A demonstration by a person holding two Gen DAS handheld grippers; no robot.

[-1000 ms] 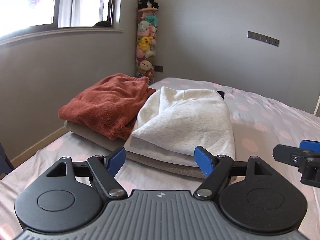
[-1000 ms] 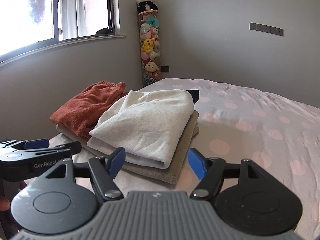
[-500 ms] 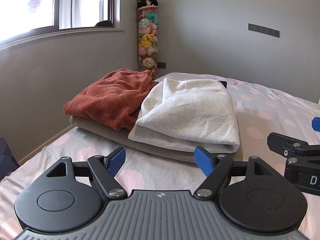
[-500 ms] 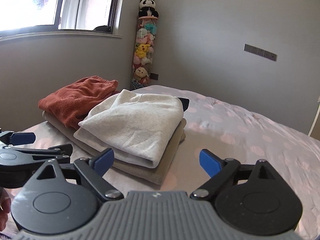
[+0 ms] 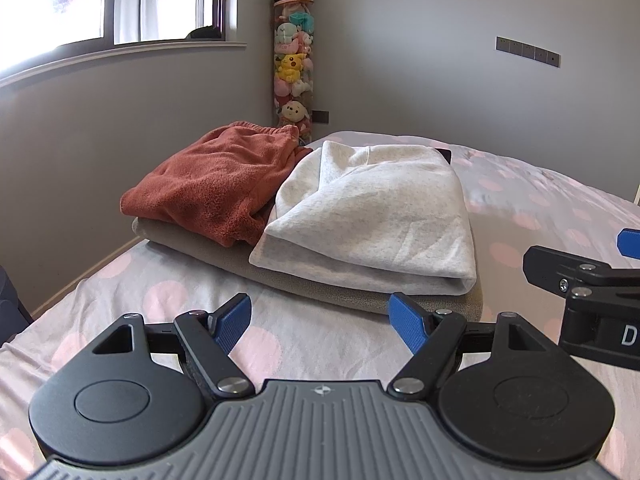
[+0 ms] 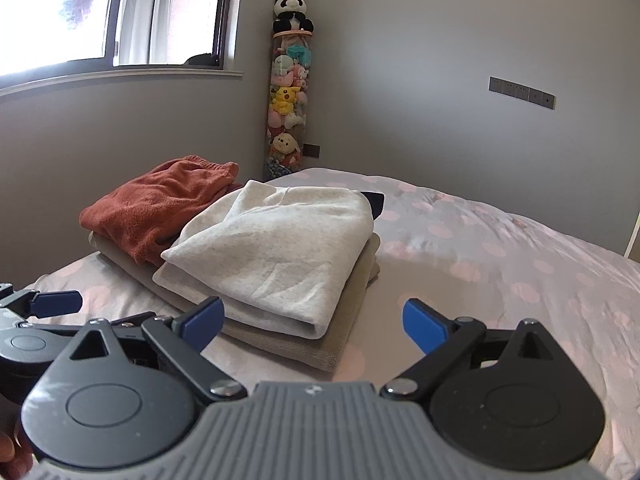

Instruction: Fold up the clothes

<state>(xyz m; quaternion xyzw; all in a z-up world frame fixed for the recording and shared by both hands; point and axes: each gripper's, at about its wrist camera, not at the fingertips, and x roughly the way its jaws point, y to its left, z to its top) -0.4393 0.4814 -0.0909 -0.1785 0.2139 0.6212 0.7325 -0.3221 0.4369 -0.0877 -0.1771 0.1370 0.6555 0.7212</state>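
Observation:
A folded light grey sweatshirt lies on a folded beige garment on the bed. A folded rust-red fleece garment sits on the beige one to its left. The same pile shows in the right wrist view: grey sweatshirt, rust garment, beige garment. My left gripper is open and empty, short of the pile's near edge. My right gripper is open and empty, also just short of the pile. Each gripper shows at the other view's edge.
The bed has a grey cover with pink dots. A dark item peeks out behind the pile. A tall clear tube of plush toys stands in the room corner. A window is on the left wall.
Both grippers have drawn back and risen a little from the pile. The right gripper's jaws have opened wider. The pile has not moved.

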